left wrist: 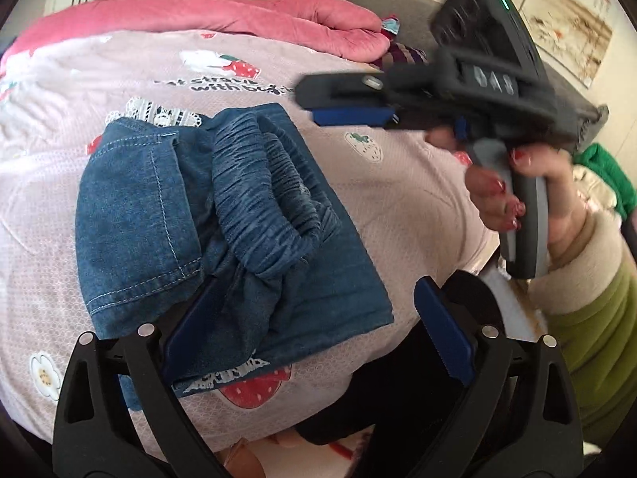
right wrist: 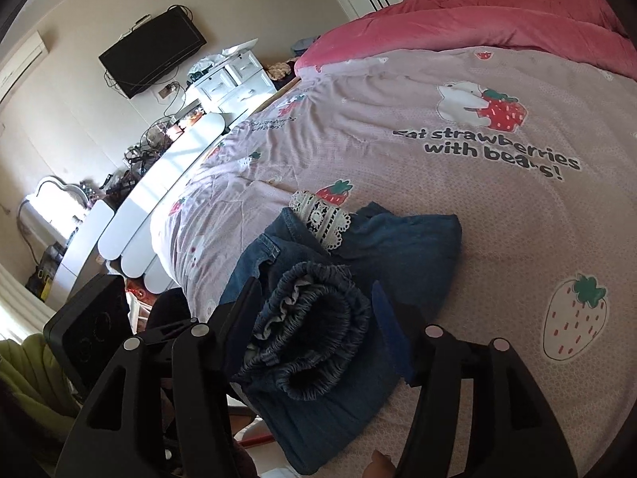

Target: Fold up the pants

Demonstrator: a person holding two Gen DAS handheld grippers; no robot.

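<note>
The blue denim pants [left wrist: 223, 231] lie folded in a small bundle on the pink strawberry bedsheet [left wrist: 406, 199], elastic waistband on top, white lace hem showing at the far edge. My left gripper [left wrist: 318, 330] is open, its fingers either side of the bundle's near edge. My right gripper [left wrist: 350, 97] hovers blurred above and to the right of the pants, jaws apart. In the right wrist view the pants [right wrist: 330, 318] lie between the open fingers of the right gripper [right wrist: 314, 330], the waistband just in front of them.
A pink quilt [left wrist: 223, 12] is bunched at the far side of the bed. A white footboard [right wrist: 167, 183], a dresser [right wrist: 231, 79] and a wall television [right wrist: 153, 53] stand beyond the bed's left edge. Green clothing [left wrist: 609, 175] lies at the right.
</note>
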